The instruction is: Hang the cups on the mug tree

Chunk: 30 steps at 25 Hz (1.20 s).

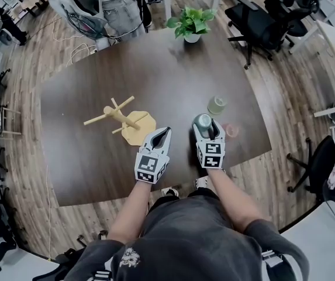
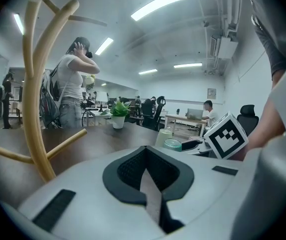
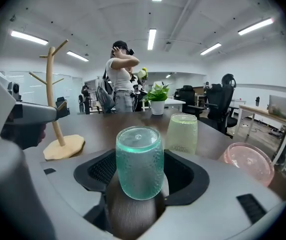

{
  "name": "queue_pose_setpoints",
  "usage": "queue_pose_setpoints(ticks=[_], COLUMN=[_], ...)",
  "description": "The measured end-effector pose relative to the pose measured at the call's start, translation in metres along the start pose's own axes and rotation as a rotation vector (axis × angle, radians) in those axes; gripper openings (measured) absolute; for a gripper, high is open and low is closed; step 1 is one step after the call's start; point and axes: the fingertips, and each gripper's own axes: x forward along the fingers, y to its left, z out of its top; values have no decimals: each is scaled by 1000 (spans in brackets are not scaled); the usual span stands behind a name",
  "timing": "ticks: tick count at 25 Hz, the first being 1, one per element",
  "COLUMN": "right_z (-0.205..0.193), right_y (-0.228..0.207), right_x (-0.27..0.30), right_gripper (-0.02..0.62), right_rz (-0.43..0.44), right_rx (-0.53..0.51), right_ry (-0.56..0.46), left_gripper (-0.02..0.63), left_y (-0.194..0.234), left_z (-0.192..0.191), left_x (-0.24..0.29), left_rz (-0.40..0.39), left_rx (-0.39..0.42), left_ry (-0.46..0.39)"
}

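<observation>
A wooden mug tree (image 1: 123, 119) stands on its round base left of centre on the dark table (image 1: 85, 157); its branches are bare. In the right gripper view a teal cup (image 3: 139, 161) stands upside-down on the table between the wide jaws of my right gripper (image 3: 142, 166), with a gap on each side. Behind it are a pale green cup (image 3: 182, 133) and a pink cup (image 3: 249, 163). My left gripper (image 1: 164, 133) is shut and empty, just right of the tree's base (image 1: 139, 127). From the left gripper view the tree's trunk (image 2: 33, 109) looms close on the left.
A potted plant (image 1: 190, 23) sits at the table's far edge, and a person (image 1: 117, 4) stands beyond it. Office chairs (image 1: 261, 22) stand off the far right corner. The table's near edge runs just below both grippers.
</observation>
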Motion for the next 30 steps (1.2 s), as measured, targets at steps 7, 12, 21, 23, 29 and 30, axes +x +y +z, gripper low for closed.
queue_pose_setpoints(ticks=[7, 12, 21, 23, 29, 30], right_z=[7, 29, 92, 110, 160, 166], right_y=[10, 18, 46, 52, 91, 96], right_x=[-15, -35, -69, -77, -103, -105], right_gripper=[311, 311, 310, 310, 310, 310], right_rz=[46, 77, 209, 255, 388, 404], right_rx=[-21, -10, 47, 47, 15, 15], right_ry=[-50, -117, -228, -254, -341, -347], left_gripper=[0, 0, 0, 0, 0, 0], left_y=[2, 2, 1, 0, 5, 6], left_z=[4, 7, 32, 40, 59, 63], left_x=[-13, -22, -42, -45, -73, -79], left_rz=[32, 53, 106, 123, 181, 195], left_rx=[2, -2, 19, 25, 34, 36], left_ry=[-12, -30, -78, -92, -127, -130])
